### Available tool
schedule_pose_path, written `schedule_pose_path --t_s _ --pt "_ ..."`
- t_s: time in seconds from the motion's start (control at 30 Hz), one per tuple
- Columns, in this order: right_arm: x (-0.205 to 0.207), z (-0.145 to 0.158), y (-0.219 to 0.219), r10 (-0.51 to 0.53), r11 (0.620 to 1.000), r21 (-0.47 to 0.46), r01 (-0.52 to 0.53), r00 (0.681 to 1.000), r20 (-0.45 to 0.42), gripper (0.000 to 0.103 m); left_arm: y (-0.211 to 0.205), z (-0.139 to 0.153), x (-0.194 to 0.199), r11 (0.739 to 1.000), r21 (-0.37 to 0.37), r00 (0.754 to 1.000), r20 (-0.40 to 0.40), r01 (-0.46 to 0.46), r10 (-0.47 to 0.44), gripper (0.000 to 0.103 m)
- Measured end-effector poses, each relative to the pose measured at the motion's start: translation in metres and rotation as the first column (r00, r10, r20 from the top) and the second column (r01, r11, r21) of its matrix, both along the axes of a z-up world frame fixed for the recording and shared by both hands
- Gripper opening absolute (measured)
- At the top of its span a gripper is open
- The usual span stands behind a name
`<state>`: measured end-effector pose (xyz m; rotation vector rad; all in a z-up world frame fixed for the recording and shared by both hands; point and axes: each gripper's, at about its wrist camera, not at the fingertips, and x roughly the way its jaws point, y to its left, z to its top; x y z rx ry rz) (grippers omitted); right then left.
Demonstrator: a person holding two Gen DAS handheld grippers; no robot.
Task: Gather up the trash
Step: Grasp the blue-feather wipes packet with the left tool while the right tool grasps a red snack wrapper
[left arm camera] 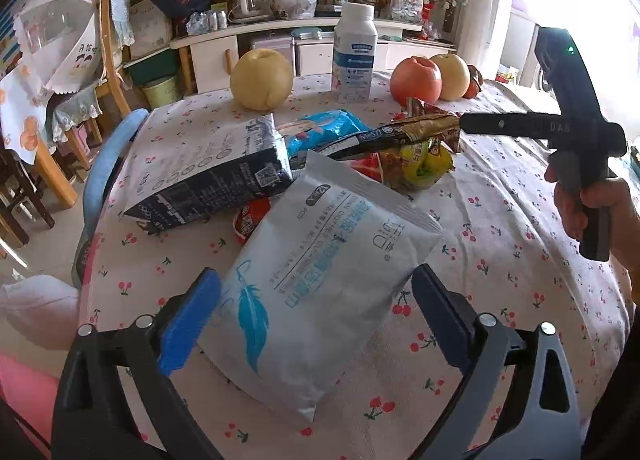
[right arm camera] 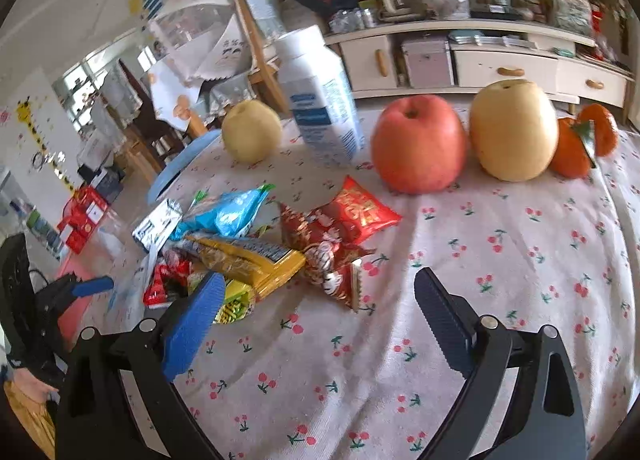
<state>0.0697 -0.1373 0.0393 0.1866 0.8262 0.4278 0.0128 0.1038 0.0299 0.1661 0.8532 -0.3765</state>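
A heap of trash lies on the cherry-print tablecloth. In the left wrist view a white pouch with a blue feather lies between my open left gripper's fingers. Behind it are a dark carton, a blue wrapper, a gold-black wrapper and a yellow-green wrapper. In the right wrist view my right gripper is open and empty, just right of the gold wrapper, with red wrappers ahead.
At the table's far side stand a white bottle, a pear, a red apple, a second pear and tangerines. Chairs and a cluttered cabinet lie beyond.
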Motion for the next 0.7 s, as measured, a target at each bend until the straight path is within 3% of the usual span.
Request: schedule_pose_path --t_s 0.1,0.2,0.4,0.5,0.6,0.7 --pt "0.002 -0.004 0.005 0.006 0.999 -0.040 -0.007 1.000 -0.003 0.094 -0.009 -0.004 -0.001 0.999 -0.031 0.999 -0.033 0.036 -0.037 0.097" --pt "0.006 -0.008 0.006 -0.003 0.998 -0.060 0.002 1.000 -0.010 0.094 -0.023 -0.007 -0.007 0.998 0.013 0.998 -0.016 0.063 -0.063 0.098" --pt "0.013 -0.016 0.005 -0.028 0.998 -0.064 0.025 0.999 -0.046 0.094 -0.034 0.006 -0.014 0.970 -0.175 0.984 -0.036 0.167 -0.176 0.098" --pt "0.014 -0.017 0.005 -0.028 0.998 -0.065 0.024 0.998 -0.051 0.094 -0.030 0.011 -0.013 0.957 -0.237 0.982 -0.044 0.167 -0.183 0.098" --pt "0.016 -0.016 0.008 -0.023 0.998 -0.065 0.020 0.999 -0.047 0.094 -0.021 0.019 -0.014 0.982 -0.159 0.994 0.034 0.105 -0.100 0.098" --pt "0.019 -0.015 0.016 0.004 0.997 -0.074 -0.007 0.999 -0.039 0.094 -0.013 0.013 -0.007 0.996 -0.087 0.999 0.033 0.032 -0.029 0.098"
